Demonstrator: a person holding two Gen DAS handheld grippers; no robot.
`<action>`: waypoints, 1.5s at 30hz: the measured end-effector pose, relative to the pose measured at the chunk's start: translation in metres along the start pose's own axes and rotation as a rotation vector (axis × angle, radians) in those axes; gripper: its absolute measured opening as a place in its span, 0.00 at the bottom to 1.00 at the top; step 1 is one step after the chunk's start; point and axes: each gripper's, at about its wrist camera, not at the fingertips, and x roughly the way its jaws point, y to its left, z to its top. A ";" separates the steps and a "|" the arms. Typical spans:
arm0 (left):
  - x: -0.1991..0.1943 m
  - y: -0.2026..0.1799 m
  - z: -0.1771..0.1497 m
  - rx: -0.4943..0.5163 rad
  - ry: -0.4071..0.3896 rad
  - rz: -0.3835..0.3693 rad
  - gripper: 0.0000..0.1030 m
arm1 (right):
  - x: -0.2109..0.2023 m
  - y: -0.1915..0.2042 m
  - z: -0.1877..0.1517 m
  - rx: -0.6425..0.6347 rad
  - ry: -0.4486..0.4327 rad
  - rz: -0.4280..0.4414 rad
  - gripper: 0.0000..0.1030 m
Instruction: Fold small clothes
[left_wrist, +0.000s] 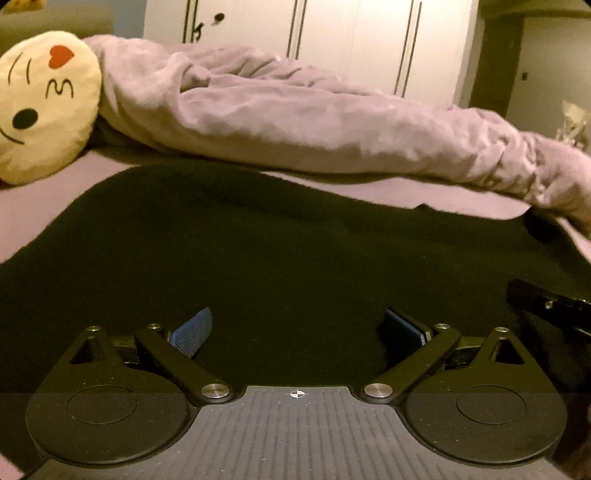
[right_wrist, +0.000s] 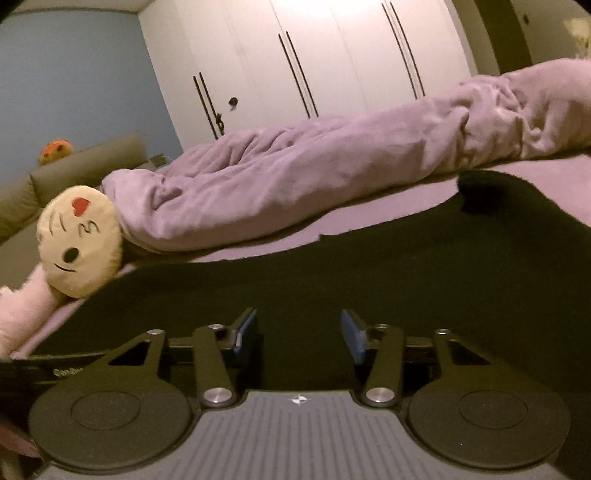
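A black garment (left_wrist: 280, 251) lies spread flat on the lilac bed sheet (left_wrist: 33, 199). It also fills the lower half of the right wrist view (right_wrist: 369, 266). My left gripper (left_wrist: 295, 332) is open, low over the near part of the garment, with nothing between its blue pads (left_wrist: 194, 330). My right gripper (right_wrist: 299, 332) is open too, narrower, low over the garment, with nothing between its pads (right_wrist: 351, 332). The right gripper's black body shows at the right edge of the left wrist view (left_wrist: 554, 306).
A rolled lilac duvet (left_wrist: 295, 118) lies along the far side of the bed. A round yellow emoji cushion (left_wrist: 40, 107) sits at the far left, also in the right wrist view (right_wrist: 79, 243). White wardrobe doors (right_wrist: 332, 55) stand behind. A pink plush piece (right_wrist: 22, 310) lies at left.
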 end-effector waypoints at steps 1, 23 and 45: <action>0.001 0.001 0.000 0.015 -0.002 0.008 0.99 | 0.002 -0.005 0.000 0.004 0.003 -0.019 0.29; -0.042 0.192 0.015 -0.325 0.113 0.100 0.98 | -0.059 -0.004 -0.010 -0.055 -0.012 -0.263 0.26; -0.005 0.171 0.020 -0.220 0.197 0.041 1.00 | 0.009 0.101 -0.031 -0.312 0.099 -0.297 0.25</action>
